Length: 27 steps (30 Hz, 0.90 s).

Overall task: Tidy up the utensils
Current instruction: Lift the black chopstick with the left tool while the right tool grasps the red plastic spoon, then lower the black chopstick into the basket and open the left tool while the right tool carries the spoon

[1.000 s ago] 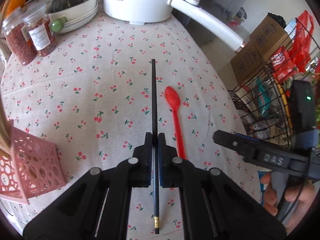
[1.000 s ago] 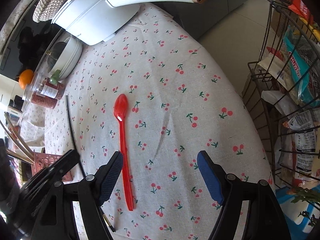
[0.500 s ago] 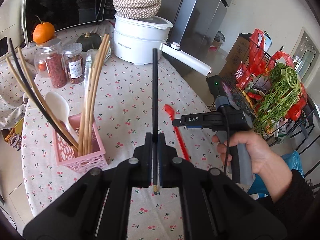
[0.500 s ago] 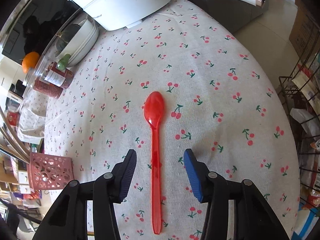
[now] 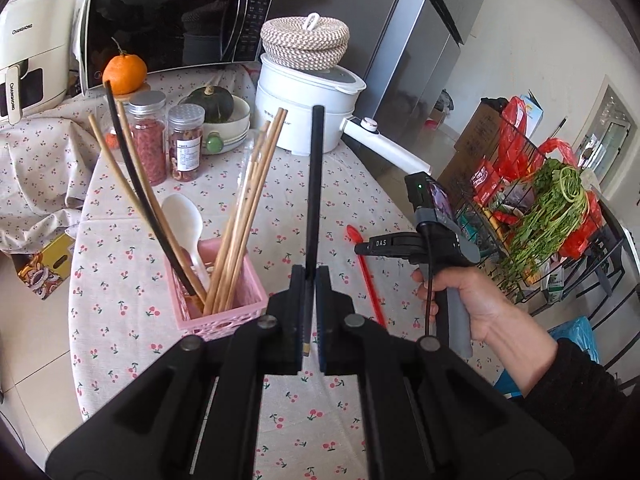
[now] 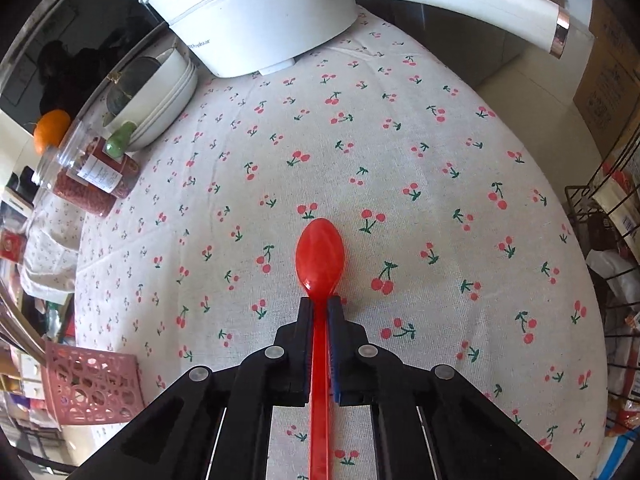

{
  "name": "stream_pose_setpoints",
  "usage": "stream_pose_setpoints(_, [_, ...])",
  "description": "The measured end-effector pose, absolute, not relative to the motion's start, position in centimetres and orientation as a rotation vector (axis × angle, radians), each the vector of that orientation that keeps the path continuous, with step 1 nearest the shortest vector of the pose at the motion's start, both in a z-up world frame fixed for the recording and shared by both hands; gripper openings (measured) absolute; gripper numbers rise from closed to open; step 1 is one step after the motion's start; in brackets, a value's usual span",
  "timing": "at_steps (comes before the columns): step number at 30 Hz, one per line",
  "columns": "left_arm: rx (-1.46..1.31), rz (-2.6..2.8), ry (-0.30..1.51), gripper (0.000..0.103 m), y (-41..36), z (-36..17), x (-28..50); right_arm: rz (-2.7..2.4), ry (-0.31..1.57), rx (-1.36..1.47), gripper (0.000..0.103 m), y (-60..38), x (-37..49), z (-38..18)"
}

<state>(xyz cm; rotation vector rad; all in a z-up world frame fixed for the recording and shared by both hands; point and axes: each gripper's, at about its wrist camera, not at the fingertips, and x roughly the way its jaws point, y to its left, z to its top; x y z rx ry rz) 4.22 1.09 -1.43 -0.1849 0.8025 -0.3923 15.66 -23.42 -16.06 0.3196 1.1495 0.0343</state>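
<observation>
My left gripper (image 5: 308, 272) is shut on a black chopstick (image 5: 314, 184), held off the table and pointing up and away. Just left of it stands a pink holder basket (image 5: 224, 308) with several wooden chopsticks, one black chopstick and a white spoon. A red spoon (image 6: 320, 254) lies on the cherry-print cloth. My right gripper (image 6: 320, 302) is closing tight on its handle just behind the bowl, pads pressing both sides. The left wrist view shows that gripper (image 5: 360, 247) low over the red spoon (image 5: 366, 276), held by a hand (image 5: 472, 300).
A white electric pot (image 5: 304, 92) with a long handle stands at the back, beside two jars (image 5: 148, 140) and a bowl holding a squash (image 5: 212, 104). A microwave (image 5: 172, 20) sits behind. A wire rack (image 5: 560, 200) with greens and packets stands off the table's right edge.
My left gripper rose and tipped up with the black chopstick, bringing the pink basket into view. My right gripper slid over the red spoon and closed from wide open onto its handle.
</observation>
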Motion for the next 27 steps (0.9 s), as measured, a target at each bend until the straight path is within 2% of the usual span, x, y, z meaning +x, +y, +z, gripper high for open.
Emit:
stream_pose_setpoints(16, [-0.196, -0.324, 0.469, 0.005, 5.0, 6.7, 0.6, 0.241, 0.748, 0.415, 0.007, -23.5, 7.8, -3.8])
stream_pose_setpoints(27, [-0.185, -0.152, 0.534, 0.005, 7.7, 2.1, 4.3, 0.292, 0.556, 0.320, 0.007, -17.9, 4.7, 0.2])
